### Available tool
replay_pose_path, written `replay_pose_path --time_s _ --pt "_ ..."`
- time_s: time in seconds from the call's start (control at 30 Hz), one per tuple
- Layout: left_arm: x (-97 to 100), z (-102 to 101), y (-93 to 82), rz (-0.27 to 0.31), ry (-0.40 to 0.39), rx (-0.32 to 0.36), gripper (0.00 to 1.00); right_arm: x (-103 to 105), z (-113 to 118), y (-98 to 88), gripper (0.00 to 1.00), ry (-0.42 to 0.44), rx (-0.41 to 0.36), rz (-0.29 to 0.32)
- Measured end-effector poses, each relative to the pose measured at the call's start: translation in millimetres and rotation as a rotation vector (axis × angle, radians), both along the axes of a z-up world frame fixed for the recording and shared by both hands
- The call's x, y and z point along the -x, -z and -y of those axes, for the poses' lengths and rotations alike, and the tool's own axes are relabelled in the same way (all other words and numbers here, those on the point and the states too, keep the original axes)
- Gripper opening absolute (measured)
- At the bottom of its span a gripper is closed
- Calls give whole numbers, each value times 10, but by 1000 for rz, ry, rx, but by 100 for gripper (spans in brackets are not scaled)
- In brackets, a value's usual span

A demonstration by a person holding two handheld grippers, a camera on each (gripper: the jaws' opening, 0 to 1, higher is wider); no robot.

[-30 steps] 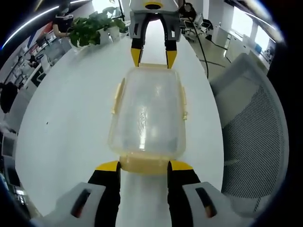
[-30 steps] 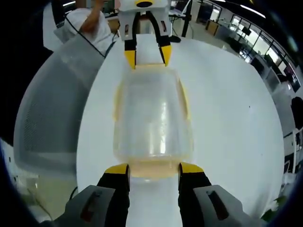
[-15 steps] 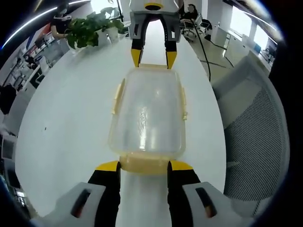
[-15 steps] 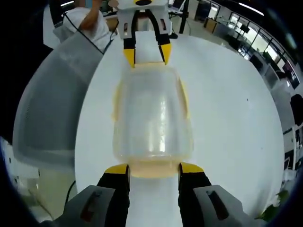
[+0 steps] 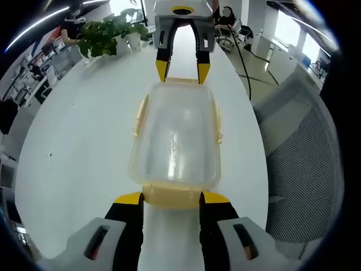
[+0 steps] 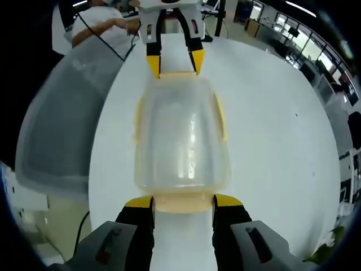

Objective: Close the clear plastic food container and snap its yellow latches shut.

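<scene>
Two tools face each other across a clear plastic container that lies lengthwise on the white bench, its lid on top.

In the left gripper view, a potted plant stands at the far left end of the bench, and a yellow side latch runs along the container's left long edge. The left tool rises from the bottom, its yellow-tipped jaws spread apart with the yellow end latch of the container sitting between them; whether the tips press on it cannot be told. At the far end the right tool comes in from the top, jaws likewise parted, tips just at the container's other end. Another side latch lines the right long edge, and a grey mesh chair back stands beside the bench on the right.

In the right gripper view, the mesh chair fills the left side. The container lies in the middle of the bench, with the right tool at the bottom, jaws open to either side of the near end latch, and the left tool at the top, jaws apart at the far end.
</scene>
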State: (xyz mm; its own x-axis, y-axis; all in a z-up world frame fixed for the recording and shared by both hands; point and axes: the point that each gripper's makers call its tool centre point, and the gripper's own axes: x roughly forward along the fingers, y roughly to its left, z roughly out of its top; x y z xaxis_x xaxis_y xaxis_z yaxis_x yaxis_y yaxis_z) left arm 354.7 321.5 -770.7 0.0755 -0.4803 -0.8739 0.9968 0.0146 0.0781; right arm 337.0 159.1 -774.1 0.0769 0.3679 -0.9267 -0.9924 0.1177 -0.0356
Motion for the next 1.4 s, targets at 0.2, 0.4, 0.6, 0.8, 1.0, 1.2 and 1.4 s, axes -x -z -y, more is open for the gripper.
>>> replay_pose_path --time_s 0.2,0.4,0.6,0.8,1.0,1.2,1.4 --pt "1 2 3 -3 -2 -2 37 -5 0 17 38 -4 4 -2" --pt "1 4 20 -8 -2 -3 37 -7 2 44 39 -4 7 -10" --pt "-2 14 35 -14 4 -10 37 -10 10 54 38 -7 -1 -10" --pt "-5 20 50 -19 12 -11 37 -12 9 61 38 -8 5 -13" --pt "0 26 58 -20 13 -9 37 -10 17 73 38 -5 -3 -14" --pt "-2 23 54 -21 15 -1 37 -15 14 72 38 -7 2 -10" --pt "17 22 60 -33 19 1 38 5 17 62 39 -23 -3 -8"
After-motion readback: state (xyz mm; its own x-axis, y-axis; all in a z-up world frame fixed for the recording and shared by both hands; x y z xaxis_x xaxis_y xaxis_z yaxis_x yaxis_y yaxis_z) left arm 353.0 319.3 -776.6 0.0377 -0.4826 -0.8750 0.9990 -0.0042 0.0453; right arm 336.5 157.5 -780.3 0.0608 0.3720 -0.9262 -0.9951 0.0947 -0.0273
